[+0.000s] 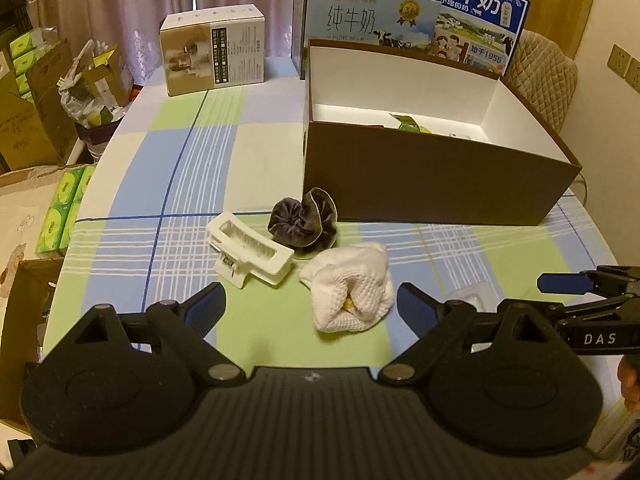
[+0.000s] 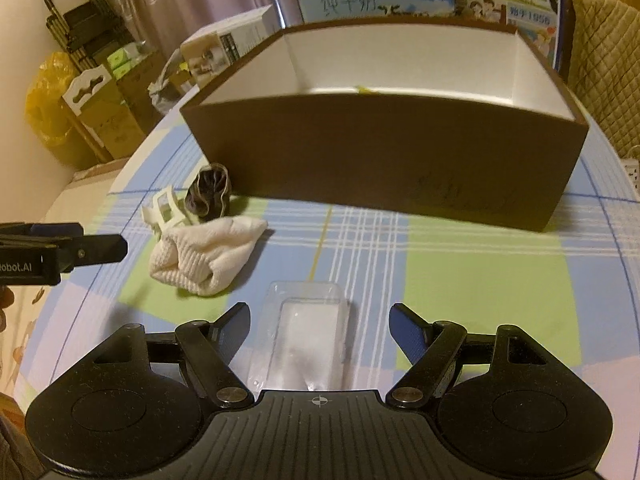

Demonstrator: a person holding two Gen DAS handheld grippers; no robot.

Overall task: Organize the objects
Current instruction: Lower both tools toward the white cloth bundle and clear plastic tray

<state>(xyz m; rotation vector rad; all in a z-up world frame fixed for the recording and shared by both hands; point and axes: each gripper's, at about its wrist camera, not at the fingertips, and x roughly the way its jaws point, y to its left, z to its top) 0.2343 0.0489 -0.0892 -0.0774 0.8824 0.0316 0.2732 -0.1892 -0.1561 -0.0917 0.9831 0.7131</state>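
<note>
On the checked tablecloth lie a crumpled white cloth (image 1: 351, 286), a white hair claw clip (image 1: 248, 249) and a dark scrunchie (image 1: 303, 222), all in front of a brown open box (image 1: 432, 184). My left gripper (image 1: 310, 306) is open, the white cloth lying between and just beyond its fingers, untouched. My right gripper (image 2: 320, 326) is open over a clear plastic blister tray (image 2: 306, 344), which lies between its fingers without contact. The cloth (image 2: 200, 258), clip (image 2: 166, 210) and scrunchie (image 2: 210, 194) appear at the left of the right wrist view. The box (image 2: 400, 152) holds a few small items.
Milk cartons (image 1: 372, 24) and a white appliance box (image 1: 214, 50) stand at the table's back. Cardboard boxes and green tissue packs (image 1: 64, 208) crowd the floor at the left. A quilted chair (image 1: 544, 68) stands at the back right. The right gripper's finger (image 1: 568, 282) enters the left wrist view.
</note>
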